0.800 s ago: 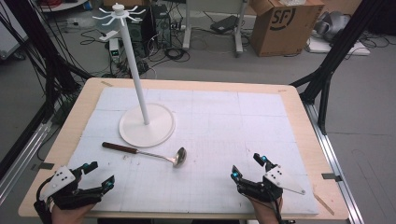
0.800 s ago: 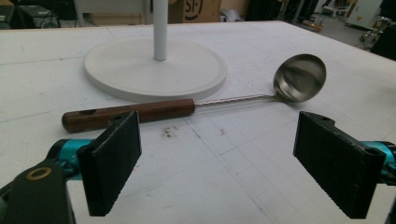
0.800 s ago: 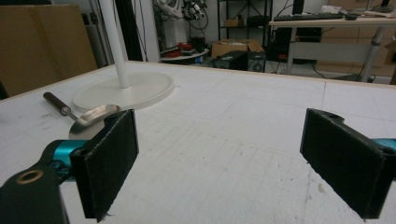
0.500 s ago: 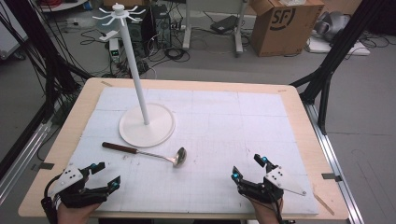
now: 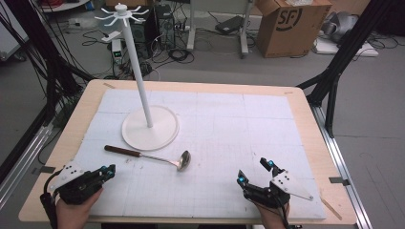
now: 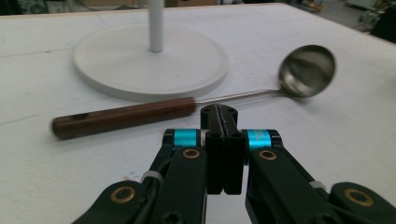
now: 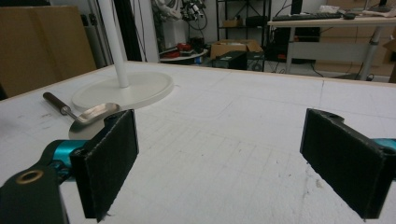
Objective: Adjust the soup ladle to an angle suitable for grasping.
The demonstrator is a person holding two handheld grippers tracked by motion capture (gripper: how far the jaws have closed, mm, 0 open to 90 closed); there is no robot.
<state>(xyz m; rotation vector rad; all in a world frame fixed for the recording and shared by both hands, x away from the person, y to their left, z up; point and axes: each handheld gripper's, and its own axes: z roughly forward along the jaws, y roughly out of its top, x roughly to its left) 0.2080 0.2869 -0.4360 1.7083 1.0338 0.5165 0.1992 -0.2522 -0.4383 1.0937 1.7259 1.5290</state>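
A steel ladle (image 5: 153,156) with a dark wooden handle lies flat on the white mat, just in front of the white stand's round base (image 5: 165,131). The stand's thin pole (image 5: 138,71) rises to a ring of hooks. My left gripper (image 5: 111,170) rests at the near left, shut with nothing between its jaws, pointing at the ladle's handle. In the left gripper view the closed tips (image 6: 218,112) sit just short of the ladle (image 6: 126,116). My right gripper (image 5: 254,171) stands open and empty at the near right, and its view (image 7: 219,154) shows the ladle (image 7: 91,114) far left.
The white mat (image 5: 239,124) covers most of the wooden table (image 5: 315,143). Beyond the table stand a cardboard box (image 5: 291,24), cables and black frame legs on the floor. The stand's base also appears as a disc (image 6: 149,60) in the left gripper view.
My left gripper has shifted a little toward the ladle's handle and its jaws have come together. The right gripper and the ladle have stayed put.
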